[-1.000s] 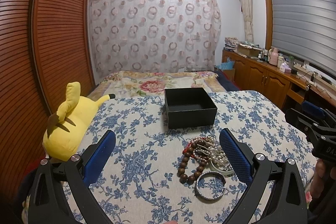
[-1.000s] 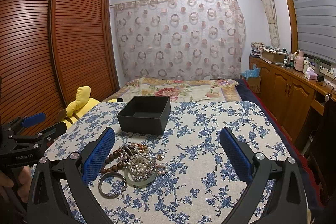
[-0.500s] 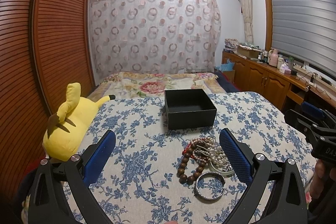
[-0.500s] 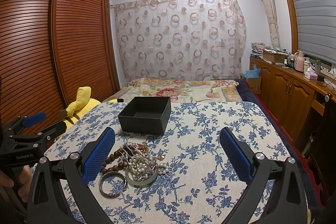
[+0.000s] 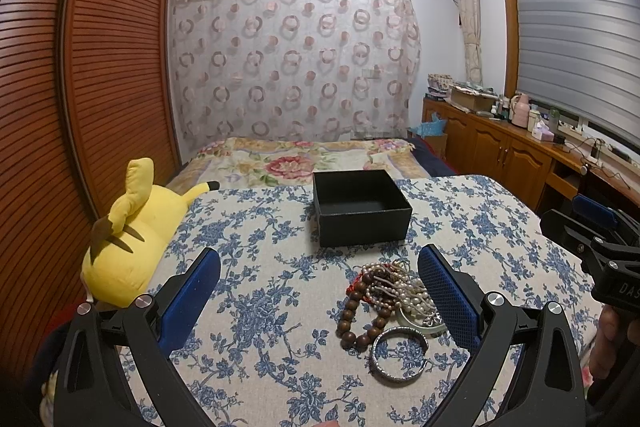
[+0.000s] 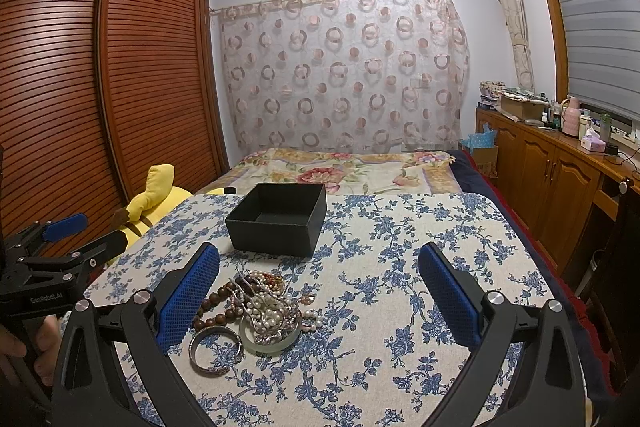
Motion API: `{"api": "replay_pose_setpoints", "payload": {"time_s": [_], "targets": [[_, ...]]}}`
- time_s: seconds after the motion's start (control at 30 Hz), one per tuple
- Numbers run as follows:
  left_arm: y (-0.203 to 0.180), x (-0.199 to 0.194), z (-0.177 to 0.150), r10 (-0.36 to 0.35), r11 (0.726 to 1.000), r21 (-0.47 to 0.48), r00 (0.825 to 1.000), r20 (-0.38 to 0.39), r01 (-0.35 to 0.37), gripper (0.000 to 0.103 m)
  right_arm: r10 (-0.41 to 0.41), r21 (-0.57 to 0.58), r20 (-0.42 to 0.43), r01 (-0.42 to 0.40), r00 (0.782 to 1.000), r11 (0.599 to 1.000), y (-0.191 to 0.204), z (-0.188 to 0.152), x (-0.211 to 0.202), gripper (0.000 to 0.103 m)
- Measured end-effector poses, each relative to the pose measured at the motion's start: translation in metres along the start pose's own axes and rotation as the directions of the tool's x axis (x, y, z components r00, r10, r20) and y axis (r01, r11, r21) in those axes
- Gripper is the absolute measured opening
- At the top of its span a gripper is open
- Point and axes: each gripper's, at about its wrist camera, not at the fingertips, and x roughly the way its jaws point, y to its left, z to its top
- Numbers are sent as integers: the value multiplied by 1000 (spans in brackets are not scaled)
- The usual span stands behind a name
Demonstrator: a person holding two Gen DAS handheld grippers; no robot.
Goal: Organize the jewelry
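A heap of jewelry (image 5: 394, 297) (image 6: 260, 303) lies on the floral tablecloth: brown wooden beads (image 5: 352, 321), pearl strands (image 6: 266, 311), a pale green bangle (image 6: 272, 341) and a silver bangle (image 5: 398, 353) (image 6: 214, 349). Behind it stands an open, empty black box (image 5: 360, 209) (image 6: 280, 219). My left gripper (image 5: 320, 291) is open above the cloth, the heap by its right finger. My right gripper (image 6: 320, 291) is open too, the heap beside its left finger. Each gripper shows at the edge of the other's view (image 5: 596, 227) (image 6: 52, 239).
A yellow plush toy (image 5: 132, 231) lies at the table's left edge. Beyond the table (image 6: 420, 267) are a bed with a floral cover (image 5: 304, 159), a slatted wooden wardrobe (image 6: 100, 87) on the left and a wooden cabinet (image 6: 552, 167) with bottles on the right.
Both views have crept slightly forward and upward; the jewelry and box have not moved, and both grippers stay open.
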Motion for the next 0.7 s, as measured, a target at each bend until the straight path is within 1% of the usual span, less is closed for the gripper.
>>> {"api": "replay_pose_setpoints", "payload": {"time_s": [0.4,0.6,0.7], "targets": [[-3,-5,6,-2,1000,0,1000,4,2,96,0,0,0,0,1000,1000,0,0,0,101],[-5,-4,5,-10,1000,2,1000,-5,10,95,0,0,-1,0,1000,1000,0,-1,0,101],[-4,0,-2,-21,1000,2,1000,-18,21,95,0,1,-5,0,1000,1000,-1,-2,0,101]]}}
